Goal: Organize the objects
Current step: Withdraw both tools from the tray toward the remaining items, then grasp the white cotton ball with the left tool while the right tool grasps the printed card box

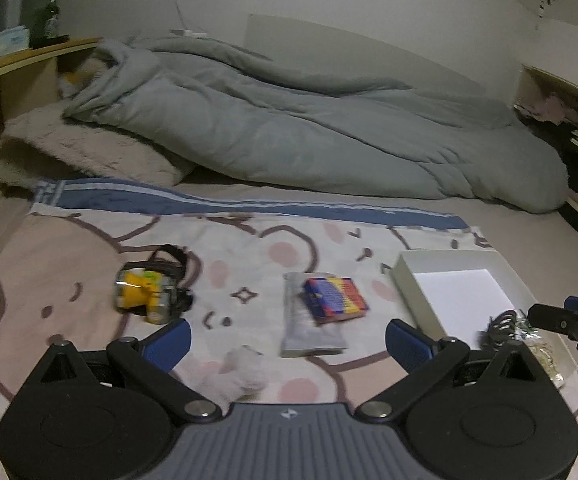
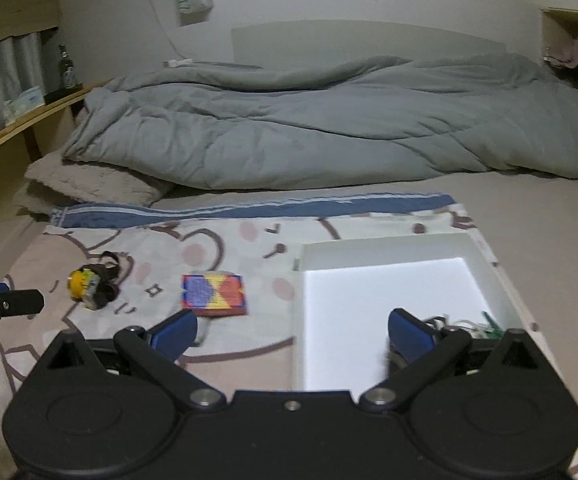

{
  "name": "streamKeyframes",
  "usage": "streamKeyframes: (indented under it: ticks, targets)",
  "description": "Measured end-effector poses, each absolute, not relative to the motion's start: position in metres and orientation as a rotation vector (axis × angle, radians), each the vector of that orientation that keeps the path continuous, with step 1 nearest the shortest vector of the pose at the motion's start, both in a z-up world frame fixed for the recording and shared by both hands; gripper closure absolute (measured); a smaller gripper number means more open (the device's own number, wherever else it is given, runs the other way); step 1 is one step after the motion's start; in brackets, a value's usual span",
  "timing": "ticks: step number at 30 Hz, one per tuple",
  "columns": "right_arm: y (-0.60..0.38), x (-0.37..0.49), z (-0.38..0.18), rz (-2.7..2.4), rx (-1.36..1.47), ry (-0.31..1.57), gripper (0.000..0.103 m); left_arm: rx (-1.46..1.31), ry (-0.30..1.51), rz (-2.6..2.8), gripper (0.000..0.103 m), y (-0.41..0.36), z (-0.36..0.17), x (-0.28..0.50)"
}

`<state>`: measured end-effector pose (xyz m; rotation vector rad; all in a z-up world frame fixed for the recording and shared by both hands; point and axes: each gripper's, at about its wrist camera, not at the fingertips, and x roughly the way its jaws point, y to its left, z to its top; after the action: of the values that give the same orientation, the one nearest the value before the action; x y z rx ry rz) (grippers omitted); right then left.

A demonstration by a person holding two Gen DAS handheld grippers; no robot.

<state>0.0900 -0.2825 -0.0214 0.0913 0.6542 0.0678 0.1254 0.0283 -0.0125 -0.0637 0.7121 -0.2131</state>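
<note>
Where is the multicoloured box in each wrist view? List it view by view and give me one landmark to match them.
Left wrist view: the multicoloured box lies right of centre, on top of a grey packet, left of the white tray.
Right wrist view: it lies left of centre, again left of the white tray.
Shared landmark: the blue stripe of the printed cloth, beyond the box in both.

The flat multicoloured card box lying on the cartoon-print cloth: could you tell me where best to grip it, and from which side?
Grip the flat multicoloured card box across its two long side edges, coming down from above. It lies flat, partly on a grey foil pouch, so the slightly raised edges probably give the open left gripper room to close.
</note>
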Motion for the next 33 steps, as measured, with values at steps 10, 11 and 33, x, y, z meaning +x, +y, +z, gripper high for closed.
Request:
streamKeyframes:
  ticks: [10,11,33]
  targets:
    - [-0.234,0.107,-0.027,0.130,0.071,0.649,0.000,-0.044,0.700,-0.168,0.001,0.058,-0.016,0.125]
    - [-0.232,0.109,-0.028,0.130,0.072,0.650,0.000,-0.046,0.698,-0.165,0.001,0.060,-0.016,0.126]
    - [-0.224,0.131,-0.047,0.165,0.112,0.556,0.000,0.033,0.619,-0.080,0.000,0.077,-0.031,0.139]
